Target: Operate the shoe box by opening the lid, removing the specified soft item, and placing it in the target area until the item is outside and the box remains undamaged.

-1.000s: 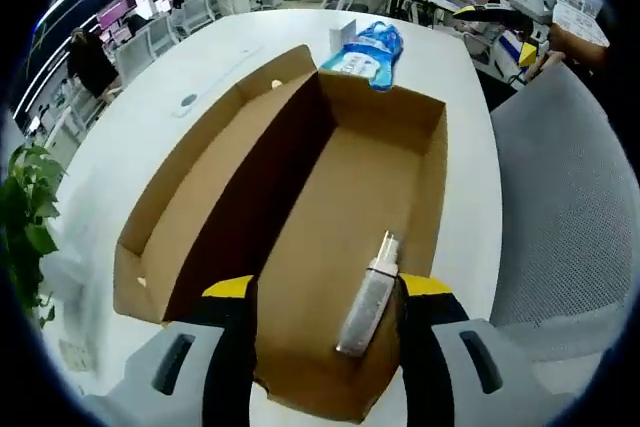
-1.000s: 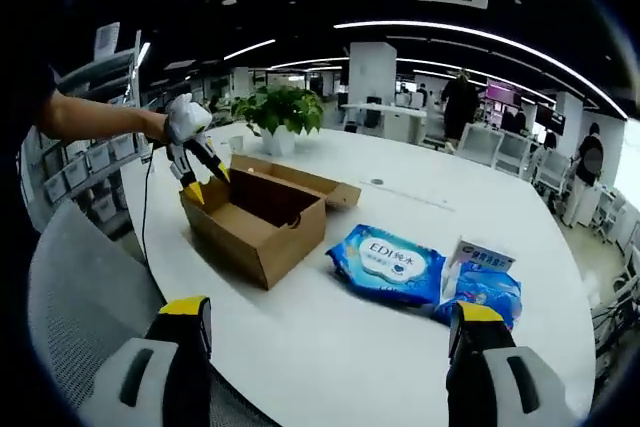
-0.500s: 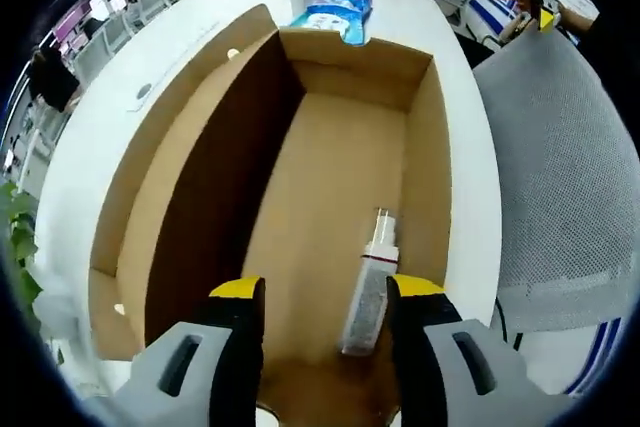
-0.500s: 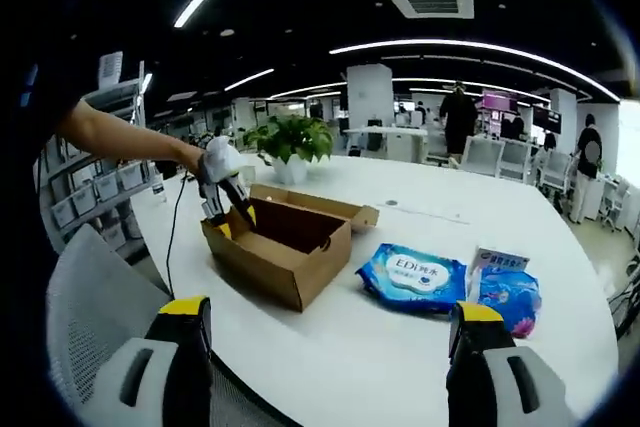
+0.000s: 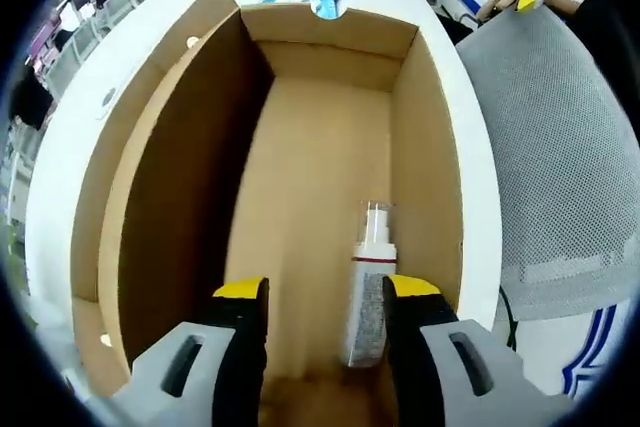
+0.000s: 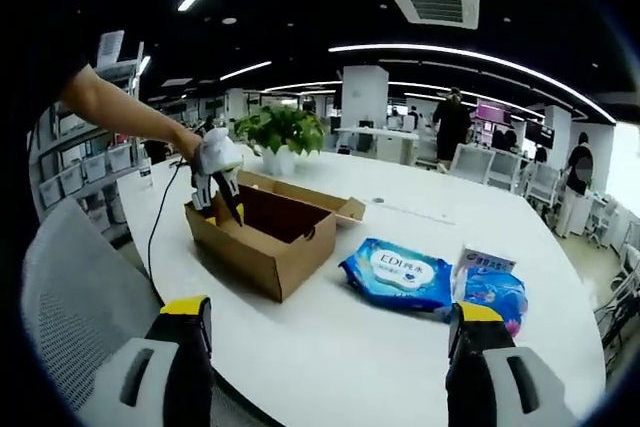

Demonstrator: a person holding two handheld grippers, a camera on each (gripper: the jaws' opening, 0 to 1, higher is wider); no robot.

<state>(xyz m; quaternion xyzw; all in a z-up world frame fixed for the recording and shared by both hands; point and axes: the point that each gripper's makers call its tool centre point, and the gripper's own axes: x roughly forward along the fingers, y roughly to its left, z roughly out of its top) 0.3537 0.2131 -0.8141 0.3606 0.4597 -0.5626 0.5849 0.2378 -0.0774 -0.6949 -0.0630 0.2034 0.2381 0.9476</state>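
Observation:
The brown cardboard shoe box (image 5: pixel 320 157) stands open, its lid (image 5: pixel 150 137) folded out to the left. A white and grey tube (image 5: pixel 370 297) with a red band lies on the box floor by the right wall. My left gripper (image 5: pixel 326 292) is open and low inside the box, with the tube just inside its right jaw. In the right gripper view the box (image 6: pixel 265 237) sits on the white table (image 6: pixel 330 347), and a gloved hand dips the left gripper (image 6: pixel 218 192) into its near end. My right gripper (image 6: pixel 332 312) hangs open over the table's near edge, holding nothing.
A blue wipes pack (image 6: pixel 398 274) lies right of the box, with a second blue packet (image 6: pixel 492 292) and a small white carton (image 6: pixel 482 260) beyond. A potted plant (image 6: pixel 280 132) stands behind the box. A grey mesh chair (image 5: pixel 550 147) is beside the table.
My left gripper has gone down and forward into the box, so the walls loom larger and the tube lies by its right jaw. The right gripper stays open and has hardly moved.

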